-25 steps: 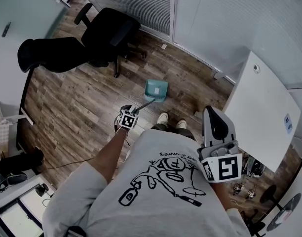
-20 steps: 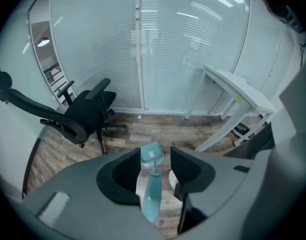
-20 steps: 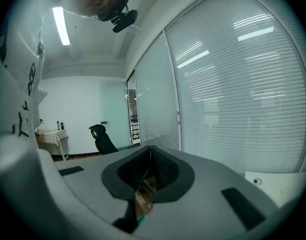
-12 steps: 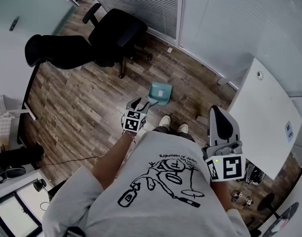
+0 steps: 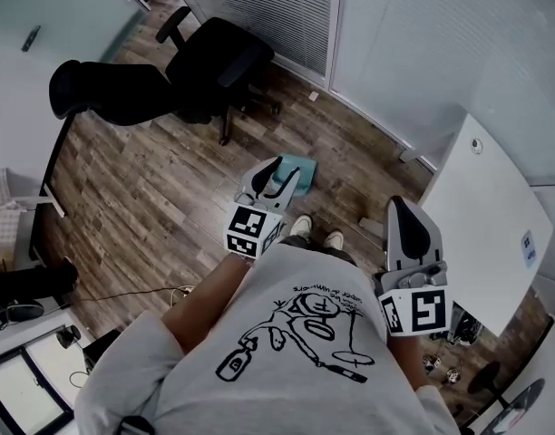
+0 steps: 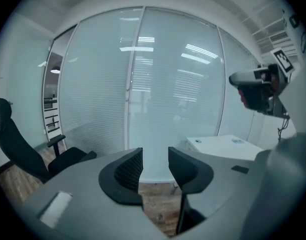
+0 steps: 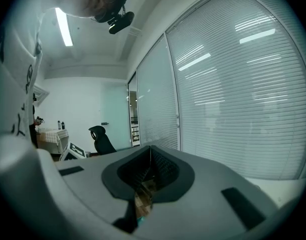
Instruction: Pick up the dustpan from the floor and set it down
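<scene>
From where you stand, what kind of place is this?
Most likely an office: a black swivel chair, a white desk and blind-covered glass walls around a wood-plank floor.

A black office chair (image 5: 214, 66) is standing on the wood-plank floor (image 5: 141, 198), close to a glass partition with slatted blinds (image 5: 259, 7). A second black seat (image 5: 105, 93) is sitting just left of it. A white table (image 5: 491, 225) is occupying the right side. A thin black cable (image 5: 137, 294) is trailing across the planks at lower left. The person is wearing a grey T-shirt (image 5: 296, 333) bearing a black line drawing, and light shoes (image 5: 300, 225) pointing toward the partition. Overhead, in the right gripper view, a ceiling strip light (image 7: 64, 26) is glowing.
</scene>
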